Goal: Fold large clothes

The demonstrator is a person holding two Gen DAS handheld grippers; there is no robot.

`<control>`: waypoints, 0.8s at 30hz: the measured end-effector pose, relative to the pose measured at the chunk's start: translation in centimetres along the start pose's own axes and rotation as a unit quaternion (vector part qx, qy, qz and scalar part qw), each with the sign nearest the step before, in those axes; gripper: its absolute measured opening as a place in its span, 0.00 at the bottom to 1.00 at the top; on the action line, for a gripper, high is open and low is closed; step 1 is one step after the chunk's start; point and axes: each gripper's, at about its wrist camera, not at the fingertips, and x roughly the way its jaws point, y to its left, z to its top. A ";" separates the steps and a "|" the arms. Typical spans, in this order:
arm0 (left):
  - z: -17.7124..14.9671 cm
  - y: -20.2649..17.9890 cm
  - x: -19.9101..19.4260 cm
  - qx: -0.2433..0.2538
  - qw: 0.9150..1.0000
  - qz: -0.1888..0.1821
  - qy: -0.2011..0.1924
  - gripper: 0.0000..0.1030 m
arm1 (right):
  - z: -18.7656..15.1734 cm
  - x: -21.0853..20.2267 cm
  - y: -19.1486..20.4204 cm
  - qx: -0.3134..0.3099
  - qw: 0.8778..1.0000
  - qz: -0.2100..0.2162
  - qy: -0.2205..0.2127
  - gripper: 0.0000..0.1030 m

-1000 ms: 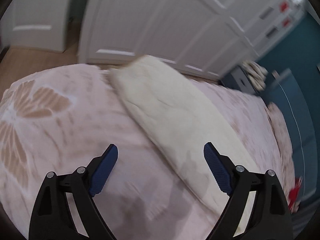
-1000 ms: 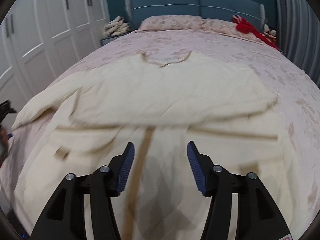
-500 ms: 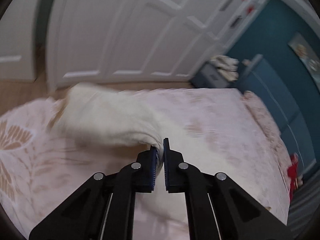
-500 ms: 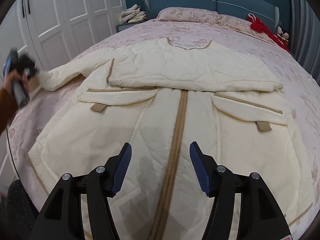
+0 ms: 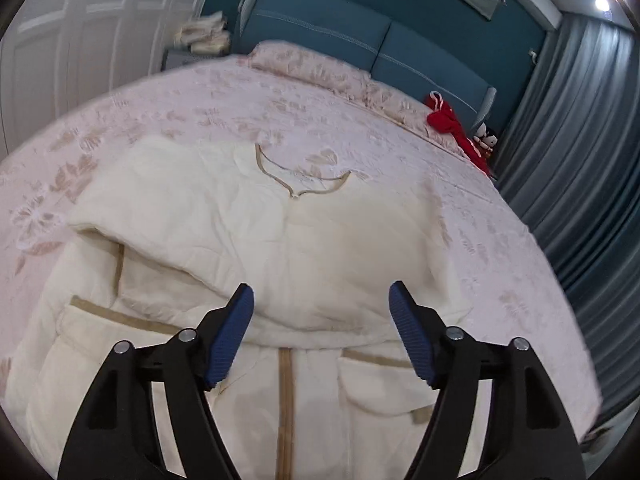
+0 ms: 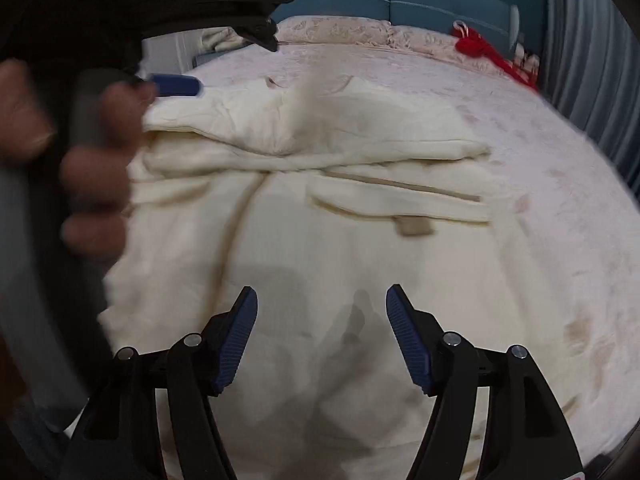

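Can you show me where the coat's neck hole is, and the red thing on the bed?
coat neckline [image 5: 298, 184], left wrist view, on the tan collar trim.
red thing [image 5: 448, 122], left wrist view, on its bunched red fabric.

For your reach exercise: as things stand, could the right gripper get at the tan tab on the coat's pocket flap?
Probably yes. The right gripper hovers open above the cream coat, and the tan tab lies uncovered ahead of it, slightly right. The left gripper and hand are off to the left, not in the way.
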 end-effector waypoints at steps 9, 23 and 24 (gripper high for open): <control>4.2 8.6 1.0 -0.062 0.993 0.099 -0.028 0.71 | 3.2 1.9 -4.2 0.079 0.996 0.020 -0.031 0.66; 4.0 20.2 7.3 -0.148 0.968 0.194 0.057 0.67 | 13.0 12.8 -9.2 0.175 0.984 0.025 0.005 0.58; 3.7 20.5 7.7 -0.153 0.967 0.192 0.065 0.63 | 13.0 13.3 -9.2 0.179 0.983 0.031 0.010 0.50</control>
